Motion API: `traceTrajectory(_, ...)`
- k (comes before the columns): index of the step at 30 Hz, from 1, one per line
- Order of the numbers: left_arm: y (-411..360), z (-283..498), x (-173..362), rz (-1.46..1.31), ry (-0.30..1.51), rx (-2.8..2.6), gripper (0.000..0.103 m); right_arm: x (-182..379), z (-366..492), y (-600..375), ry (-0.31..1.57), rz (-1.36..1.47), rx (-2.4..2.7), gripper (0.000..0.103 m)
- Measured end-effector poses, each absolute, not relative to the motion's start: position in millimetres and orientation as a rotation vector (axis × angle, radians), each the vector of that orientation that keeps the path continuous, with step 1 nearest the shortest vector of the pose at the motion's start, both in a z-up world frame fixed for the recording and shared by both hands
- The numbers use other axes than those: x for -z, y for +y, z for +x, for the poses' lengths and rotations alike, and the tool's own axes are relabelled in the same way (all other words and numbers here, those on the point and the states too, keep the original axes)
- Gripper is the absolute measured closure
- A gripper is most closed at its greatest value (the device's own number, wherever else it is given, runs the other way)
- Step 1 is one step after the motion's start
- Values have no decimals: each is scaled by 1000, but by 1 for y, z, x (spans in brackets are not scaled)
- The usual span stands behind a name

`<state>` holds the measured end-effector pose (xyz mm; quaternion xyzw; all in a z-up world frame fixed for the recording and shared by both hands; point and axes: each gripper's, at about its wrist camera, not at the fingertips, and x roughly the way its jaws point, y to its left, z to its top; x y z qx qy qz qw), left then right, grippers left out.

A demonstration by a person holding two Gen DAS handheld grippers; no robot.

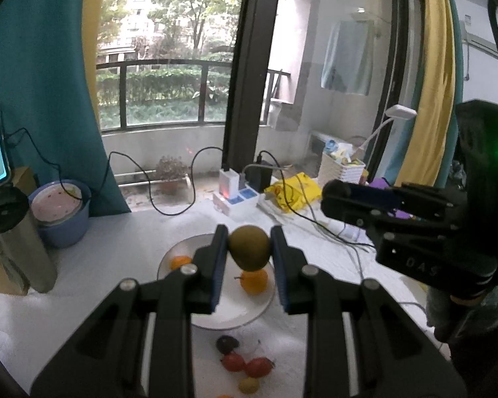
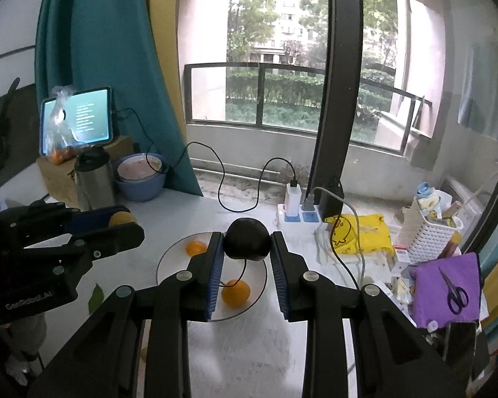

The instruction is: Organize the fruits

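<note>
The left tool is gripping a greenish-brown fruit between its blue ribbed pads, at the centre of the left wrist view. The right tool is clamping a dark, nearly black round fruit in the same way, at the centre of the right wrist view. Both fruits are being held above a white plate, probably so they can be set down beside the two oranges already lying on it: one orange toward the near side, another orange near the plate's left rim.

The plate is looking smooth and glossy, round with a shallow rim, and it is sitting on a tabletop covered in something white and slightly grainy. The green fruit's skin is appearing matte and a little oval; the dark one is shinier and rounder, with a thin stalk hanging under it.

Below the plate in the left wrist view, several small loose fruits are waiting on the tabletop, red, dark and yellow, apparently not yet sorted. In my judgement they will roll easily, so a gentle release onto the plate matters.
</note>
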<state>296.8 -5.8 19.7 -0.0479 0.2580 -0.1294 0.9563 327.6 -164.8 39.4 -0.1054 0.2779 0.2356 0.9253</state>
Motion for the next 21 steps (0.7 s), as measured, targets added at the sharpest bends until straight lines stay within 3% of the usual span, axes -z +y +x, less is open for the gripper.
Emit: traceTrajectory(21,6,381,43,-107,630,246,76,16,412,-142,674,-218,-520,73)
